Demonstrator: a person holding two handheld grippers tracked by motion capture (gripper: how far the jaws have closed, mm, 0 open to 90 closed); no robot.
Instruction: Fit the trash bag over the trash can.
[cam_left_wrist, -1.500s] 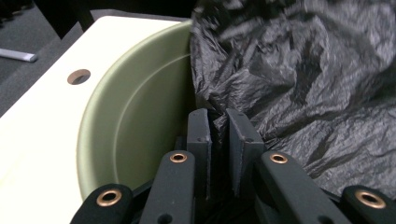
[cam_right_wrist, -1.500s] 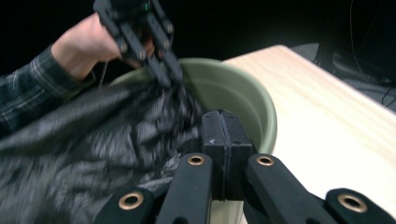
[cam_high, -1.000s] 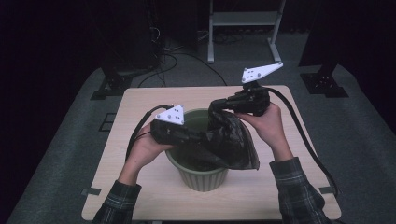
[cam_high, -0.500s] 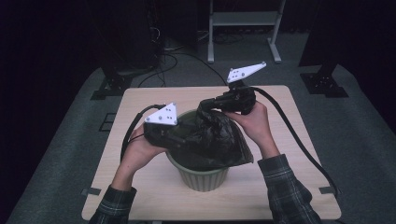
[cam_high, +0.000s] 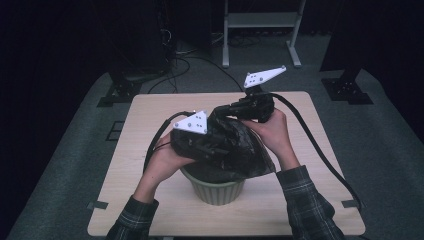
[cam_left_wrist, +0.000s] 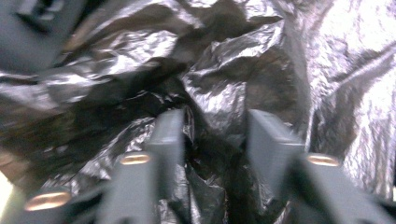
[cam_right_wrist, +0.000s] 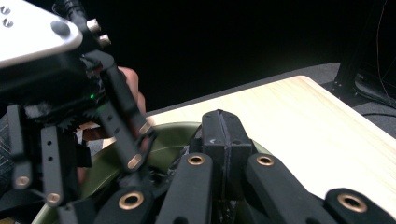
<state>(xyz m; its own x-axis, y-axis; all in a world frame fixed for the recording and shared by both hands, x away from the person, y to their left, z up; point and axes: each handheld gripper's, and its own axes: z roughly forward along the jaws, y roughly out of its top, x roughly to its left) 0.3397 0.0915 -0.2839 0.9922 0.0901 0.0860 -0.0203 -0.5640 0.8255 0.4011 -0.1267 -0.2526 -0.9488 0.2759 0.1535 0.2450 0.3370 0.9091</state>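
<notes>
A green pot (cam_high: 220, 190) stands near the front middle of the wooden table (cam_high: 150, 115). A crumpled black plastic bag (cam_high: 245, 152) lies draped over its mouth. My right gripper (cam_high: 222, 112) comes in from the right and is shut on the bag's top edge, which tents up to it. In the right gripper view its jaws (cam_right_wrist: 220, 130) meet above the pot rim (cam_right_wrist: 168, 140). My left gripper (cam_high: 217, 145) reaches into the bag from the left. Its jaws (cam_left_wrist: 215, 135) have just been closing and stand apart, with a loose fold of bag (cam_left_wrist: 224, 93) between them, not pinched.
Thick black cables (cam_high: 320, 150) trail from both grippers across the table and off its edges. Bare tabletop (cam_right_wrist: 289, 121) lies to the right of the pot. Beyond the far edge are a metal stand (cam_high: 260, 20), floor cables (cam_high: 180, 55) and dark equipment bases (cam_high: 120, 90).
My left gripper has shifted right and slightly up, further onto the bag, and its jaws opened, then narrowed again. The right gripper drifted slightly left, and the bag sits bunched higher over the pot.
</notes>
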